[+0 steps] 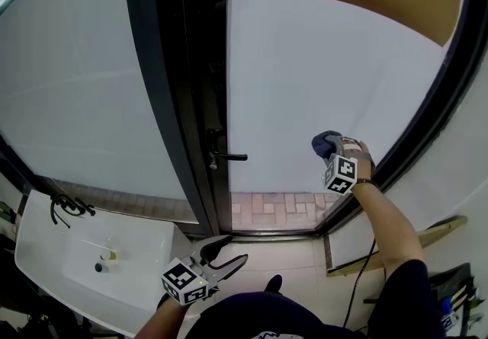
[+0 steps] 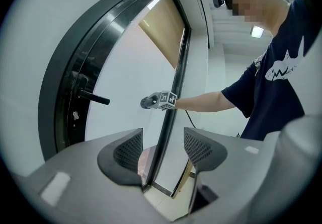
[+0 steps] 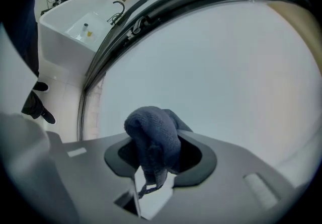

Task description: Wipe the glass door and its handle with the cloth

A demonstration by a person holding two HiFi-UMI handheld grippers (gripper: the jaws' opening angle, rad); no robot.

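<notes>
Frosted glass door fills the view; the right claw pinches the seemingly soft, light cloth by its bunched middle at the pane, right of the handle, while the left claw gapes wide, empty.

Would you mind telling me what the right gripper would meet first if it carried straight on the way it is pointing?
Most likely the glass door: the right gripper is shut on the cloth, whose bunched end leads, with only the pane ahead. Whether they already touch is unclear.
</notes>
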